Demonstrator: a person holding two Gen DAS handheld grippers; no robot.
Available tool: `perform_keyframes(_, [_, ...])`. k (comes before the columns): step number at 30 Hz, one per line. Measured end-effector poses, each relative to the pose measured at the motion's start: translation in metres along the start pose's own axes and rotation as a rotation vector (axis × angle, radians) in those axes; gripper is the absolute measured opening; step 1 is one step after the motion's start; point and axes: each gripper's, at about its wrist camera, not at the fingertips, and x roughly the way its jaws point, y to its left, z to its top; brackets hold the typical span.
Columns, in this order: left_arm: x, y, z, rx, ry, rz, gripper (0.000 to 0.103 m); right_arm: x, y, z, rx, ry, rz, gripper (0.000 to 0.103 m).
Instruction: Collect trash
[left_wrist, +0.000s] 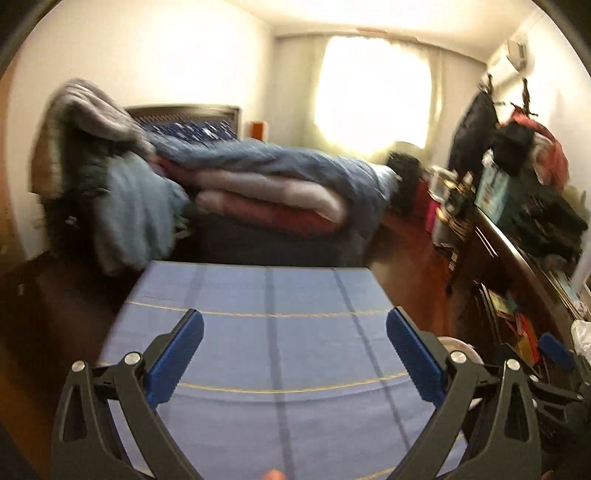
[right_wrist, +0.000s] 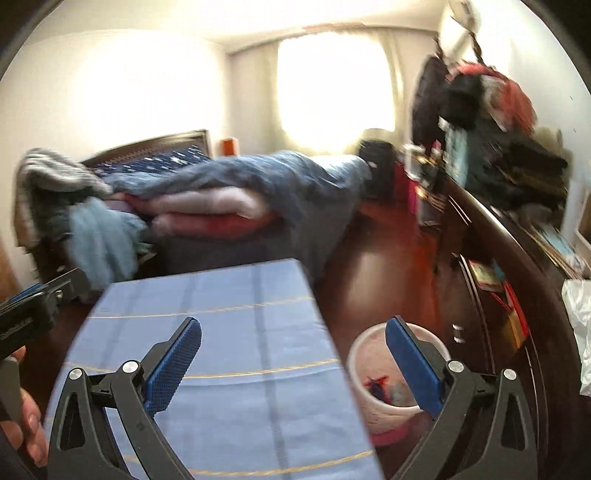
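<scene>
At the bottom of each view a hand-held gripper spreads its blue pads wide with nothing between them: the left hand-held gripper (left_wrist: 294, 349) and the right hand-held gripper (right_wrist: 293, 354) both hang over a blue-clothed worktop (right_wrist: 229, 332). The worktop's right edge drops to bare wooden floor (right_wrist: 380, 258), where a white trash bin (right_wrist: 373, 410) with coloured scraps inside stands just beside that edge, lower right. Beyond the worktop's far edge lies a bed (left_wrist: 280, 184) heaped with quilts; a cluttered dark sideboard (right_wrist: 517, 266) lines the right side, leaving a floor aisle between.
</scene>
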Motion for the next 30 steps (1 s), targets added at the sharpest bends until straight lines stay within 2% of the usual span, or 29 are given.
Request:
perform_keyframes(4, [-0.057,0.033,0.004,-0.012,-0.077,0.085,0.1,-0.042,0.037,0.007,-0.057,-0.057,0.058,0.099])
perform_keyframes(11, [-0.13,0.077,0.015,-0.072,-0.145,0.141,0.1,-0.091,0.076,0.018,-0.123,-0.145,0.103,0.099])
perform_keyframes(19, [-0.18,0.09,0.018,-0.059,-0.212,0.116,0.1,-0.124,0.094,0.018,-0.136,-0.2,0.124,0.099])
perform_keyframes(24, [-0.192,0.089,0.017,-0.072,-0.234,0.083,0.1,-0.136,0.101,0.013,-0.151,-0.21,0.118,0.099])
perform_keyframes(30, [-0.208,0.09,0.014,-0.076,-0.265,0.082,0.1,-0.148,0.099,0.012,-0.138,-0.238,0.095,0.099])
